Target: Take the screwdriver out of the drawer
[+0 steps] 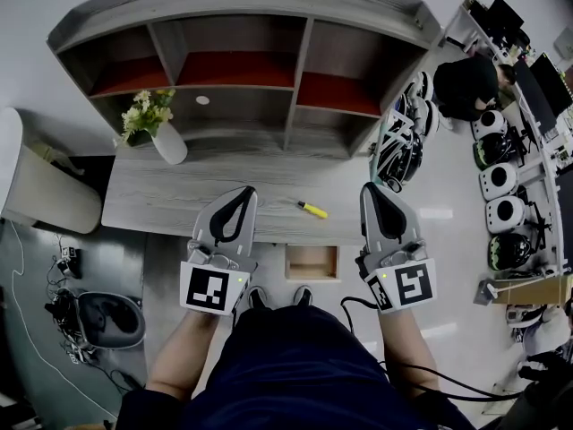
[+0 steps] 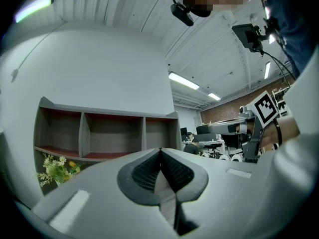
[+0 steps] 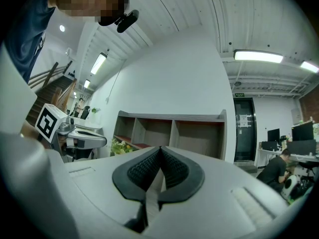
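Observation:
A yellow screwdriver (image 1: pixel 312 209) lies on the grey desk top (image 1: pixel 161 200), between my two grippers and touched by neither. Below the desk's front edge a small wooden drawer (image 1: pixel 312 262) stands pulled out, and its inside looks bare. My left gripper (image 1: pixel 242 192) is held level over the desk's front edge, left of the screwdriver, its jaws shut on nothing (image 2: pixel 160 151). My right gripper (image 1: pixel 372 187) is level to the right of the screwdriver, likewise shut and empty (image 3: pixel 160 148). Both point toward the shelf unit.
A grey shelf unit (image 1: pixel 242 70) with red boards stands at the back of the desk. A white vase of flowers (image 1: pixel 166 140) sits at the desk's left. A pale chair (image 1: pixel 40 186) is to the left, with helmets and a seated person (image 1: pixel 466 83) to the right.

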Available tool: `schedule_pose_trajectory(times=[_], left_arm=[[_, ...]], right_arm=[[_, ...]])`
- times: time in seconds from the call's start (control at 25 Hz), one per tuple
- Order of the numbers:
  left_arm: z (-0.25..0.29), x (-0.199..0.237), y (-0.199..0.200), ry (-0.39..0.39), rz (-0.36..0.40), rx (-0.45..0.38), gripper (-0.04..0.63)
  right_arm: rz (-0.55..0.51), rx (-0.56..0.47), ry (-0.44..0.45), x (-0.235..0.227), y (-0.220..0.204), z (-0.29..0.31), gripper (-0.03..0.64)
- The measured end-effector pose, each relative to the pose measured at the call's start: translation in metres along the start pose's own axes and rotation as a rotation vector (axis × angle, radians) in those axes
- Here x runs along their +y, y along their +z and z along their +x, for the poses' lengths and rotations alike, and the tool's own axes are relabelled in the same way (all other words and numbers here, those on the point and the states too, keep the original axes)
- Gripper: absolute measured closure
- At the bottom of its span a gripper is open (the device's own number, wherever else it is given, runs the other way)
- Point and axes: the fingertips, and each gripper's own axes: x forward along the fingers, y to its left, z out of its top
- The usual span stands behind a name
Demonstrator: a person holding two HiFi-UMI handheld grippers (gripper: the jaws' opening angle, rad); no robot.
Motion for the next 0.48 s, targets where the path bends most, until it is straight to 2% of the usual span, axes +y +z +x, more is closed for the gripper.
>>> schedule_pose_trajectory(times=[0.48], left_arm=[[0.0006,0.0008,-0.0055,-0.020,-0.014,0.001,0.591]], right_arm=[[-0.037,0.016,-0.001,0.0074,-0.0011,-0.0004,0.611]])
